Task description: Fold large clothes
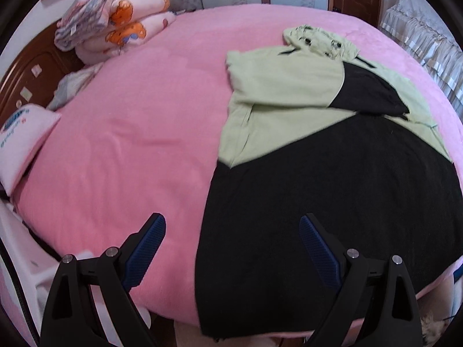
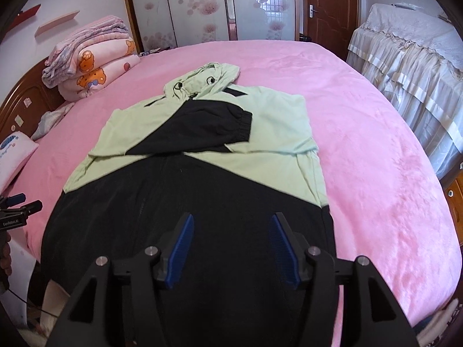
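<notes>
a: while the hooded jacket [image 2: 185,173] lies flat on the pink bedspread [image 2: 376,144], what else sits around it?

b: at the far left corner one stack of folded quilts [image 2: 89,60], pink with orange cartoon bears, rests against the wooden headboard [image 2: 17,98]. one white pillow [image 1: 20,141] with blue print lies at the left edge, and some pale crumpled cloth [image 1: 69,86] sits between pillow and quilts. to the right of the bed stands one piece of furniture under a white ruffled cover [image 2: 405,57]. behind are flowered wardrobe panels [image 2: 199,5] and one brown door [image 2: 327,3].

a: anything on top of the jacket?

b: nothing foreign. its own two sleeves are folded across the chest, a black cuffed one [image 2: 208,127] uppermost. the hood [image 2: 208,78] points toward the far end; the black lower half hangs toward the near edge of the bed.

a: and the grippers?

b: two. the left gripper [image 1: 231,243] is above the near edge, jaws spread wide, nothing between its blue pads [image 1: 147,248]; one finger is over bare bedspread, the other over the black hem. the right gripper [image 2: 231,248] is over the black lower part, jaws parted to about halfway, also empty, not touching the cloth as far as i can tell. the left gripper's tip [image 2: 17,205] also shows at the left edge of the right wrist view, beside a hand [image 2: 5,257].
</notes>
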Demonstrator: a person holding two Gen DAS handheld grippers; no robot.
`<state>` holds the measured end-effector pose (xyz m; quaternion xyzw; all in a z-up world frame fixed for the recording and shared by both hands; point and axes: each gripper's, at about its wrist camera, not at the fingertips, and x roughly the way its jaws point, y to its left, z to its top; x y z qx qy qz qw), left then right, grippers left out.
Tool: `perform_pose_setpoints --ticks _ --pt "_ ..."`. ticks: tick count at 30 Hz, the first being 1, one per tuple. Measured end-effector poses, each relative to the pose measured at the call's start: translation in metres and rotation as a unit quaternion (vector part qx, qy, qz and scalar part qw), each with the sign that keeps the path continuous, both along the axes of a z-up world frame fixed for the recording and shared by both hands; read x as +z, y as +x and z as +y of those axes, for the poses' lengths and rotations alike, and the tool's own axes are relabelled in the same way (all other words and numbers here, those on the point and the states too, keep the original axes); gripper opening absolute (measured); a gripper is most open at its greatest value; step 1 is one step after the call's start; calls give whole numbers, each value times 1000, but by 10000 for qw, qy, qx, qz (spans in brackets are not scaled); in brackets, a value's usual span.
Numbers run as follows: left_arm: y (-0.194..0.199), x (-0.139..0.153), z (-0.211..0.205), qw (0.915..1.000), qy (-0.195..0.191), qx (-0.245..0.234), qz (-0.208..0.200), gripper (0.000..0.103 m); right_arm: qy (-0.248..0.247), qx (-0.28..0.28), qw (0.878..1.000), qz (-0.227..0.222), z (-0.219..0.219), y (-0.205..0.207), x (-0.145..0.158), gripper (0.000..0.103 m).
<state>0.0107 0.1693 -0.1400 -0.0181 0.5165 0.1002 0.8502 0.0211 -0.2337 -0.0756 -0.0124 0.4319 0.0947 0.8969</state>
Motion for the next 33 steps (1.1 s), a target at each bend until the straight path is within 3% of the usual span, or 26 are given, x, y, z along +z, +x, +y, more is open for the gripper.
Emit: perform_pose_setpoints --ticks 8,13,19,26,27,30,31,32,33 --pt "-55 -63 51 9946 -832 326 523 93 -531 42 9977 410 -53 -39 -35 56" --pt "-69 -87 56 9893 -1320 249 576 93 -351 -338 9959 759 -95 -50 -57 56" --pt "-69 -102 52 9895 -1322 84 571 94 -77 -600 9920 1107 -121 -60 -81 56" --pt "-67 -111 48 9889 -1394 64 513 95 399 -346 9869 1523 -116 -59 -114 56" --pt "-67 -111 49 9895 -1342 54 538 94 507 -311 9856 1580 -114 -58 -118 47" --pt "-63 -108 34 9909 -1215 -46 580 75 461 -260 9851 1635 -108 -54 -122 38" --pt "-63 -106 28 9911 -1185 -75 599 63 407 -217 9861 1594 -106 -55 -120 29" --pt "-63 -104 24 9904 -1222 -123 629 49 384 -177 9869 1556 -105 -55 -117 27" --pt "-61 -102 20 9901 -1235 -126 657 42 402 -151 9872 1537 -104 -55 -114 25"
